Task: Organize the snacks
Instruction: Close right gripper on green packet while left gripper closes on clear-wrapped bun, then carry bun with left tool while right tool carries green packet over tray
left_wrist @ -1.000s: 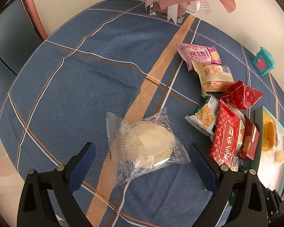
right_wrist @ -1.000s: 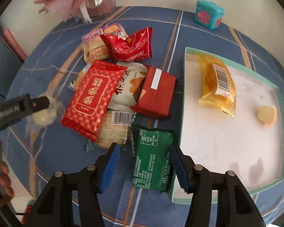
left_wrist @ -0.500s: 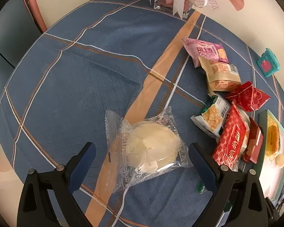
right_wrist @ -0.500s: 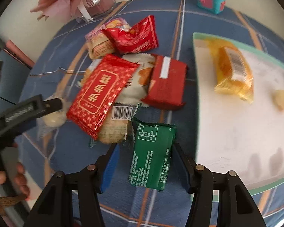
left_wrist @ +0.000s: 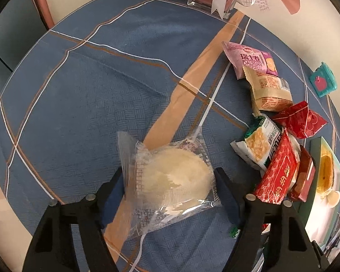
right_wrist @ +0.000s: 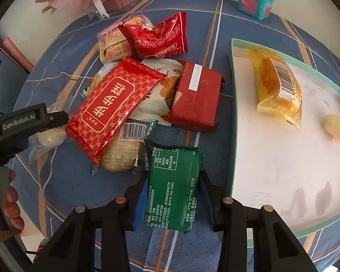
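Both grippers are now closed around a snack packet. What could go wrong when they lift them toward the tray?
1. The left hand-held gripper squeezes a soft round pastry in a clear wrapper; it may be crushed.
2. The green packet in the right hand-held gripper has its far end against the snack pile; lifting could drag neighbours along.
3. The tray has a raised rim; a low packet may catch it.

Left gripper point(left_wrist: 170, 188) is closing in from wide apart: its fingers are now pressing both sides of the clear-wrapped round pastry point(left_wrist: 170, 176). Right gripper point(right_wrist: 173, 195) is advancing over the green packet point(right_wrist: 173, 185), fingers now narrowing against its long edges. The packet is now lying deeper between them.
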Motion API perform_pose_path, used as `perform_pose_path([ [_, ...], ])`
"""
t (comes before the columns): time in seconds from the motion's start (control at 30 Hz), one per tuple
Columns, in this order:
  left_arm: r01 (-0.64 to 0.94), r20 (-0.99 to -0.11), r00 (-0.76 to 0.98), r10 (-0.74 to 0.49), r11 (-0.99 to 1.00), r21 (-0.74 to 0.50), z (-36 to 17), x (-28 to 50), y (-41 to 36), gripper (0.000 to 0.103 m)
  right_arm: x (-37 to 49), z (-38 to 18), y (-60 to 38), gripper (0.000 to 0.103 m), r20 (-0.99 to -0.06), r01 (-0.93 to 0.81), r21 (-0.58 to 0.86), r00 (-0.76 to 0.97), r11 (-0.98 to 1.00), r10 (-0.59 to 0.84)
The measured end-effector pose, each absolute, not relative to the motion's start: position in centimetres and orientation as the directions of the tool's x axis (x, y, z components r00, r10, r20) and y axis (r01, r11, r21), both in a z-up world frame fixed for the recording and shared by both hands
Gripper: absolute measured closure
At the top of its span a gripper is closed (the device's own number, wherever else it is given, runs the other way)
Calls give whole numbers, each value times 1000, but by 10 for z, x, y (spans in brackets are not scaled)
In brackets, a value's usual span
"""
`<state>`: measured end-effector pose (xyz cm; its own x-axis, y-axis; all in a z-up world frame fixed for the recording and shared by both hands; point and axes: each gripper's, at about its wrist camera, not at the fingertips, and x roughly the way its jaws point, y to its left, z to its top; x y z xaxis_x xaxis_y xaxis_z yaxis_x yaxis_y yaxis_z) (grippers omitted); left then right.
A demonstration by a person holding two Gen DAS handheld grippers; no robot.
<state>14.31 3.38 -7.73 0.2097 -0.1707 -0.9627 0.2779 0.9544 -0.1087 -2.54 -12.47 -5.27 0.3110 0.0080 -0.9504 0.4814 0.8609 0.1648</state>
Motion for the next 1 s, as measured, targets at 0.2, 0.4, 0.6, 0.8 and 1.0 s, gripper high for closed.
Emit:
perform_pose_path([
  [0.2, 284, -961, 210, -178, 952, -114, -81, 141, 31, 34, -18, -64, -125, 60, -951, 488, 172, 310, 856, 14],
  [0.4, 284, -952, 231, -202, 949, -132, -74, 135, 36, 39, -24, -51, -129, 61, -939, 489, 203, 343, 848, 27],
  [0.6, 284, -936, 275, -219, 949, -139, -55, 128, 39, 39, -32, -28, -135, 61, -913, 483, 245, 407, 841, 32],
  [0.8, 292, -914, 327, -239, 946, -142, -28, 122, 36, 39, -38, -14, -140, 61, -895, 477, 271, 444, 836, 36],
  [1.0, 298, -894, 375, -244, 945, -133, -10, 114, 32, 39, -53, 9, -144, 61, -862, 482, 302, 507, 823, 20],
])
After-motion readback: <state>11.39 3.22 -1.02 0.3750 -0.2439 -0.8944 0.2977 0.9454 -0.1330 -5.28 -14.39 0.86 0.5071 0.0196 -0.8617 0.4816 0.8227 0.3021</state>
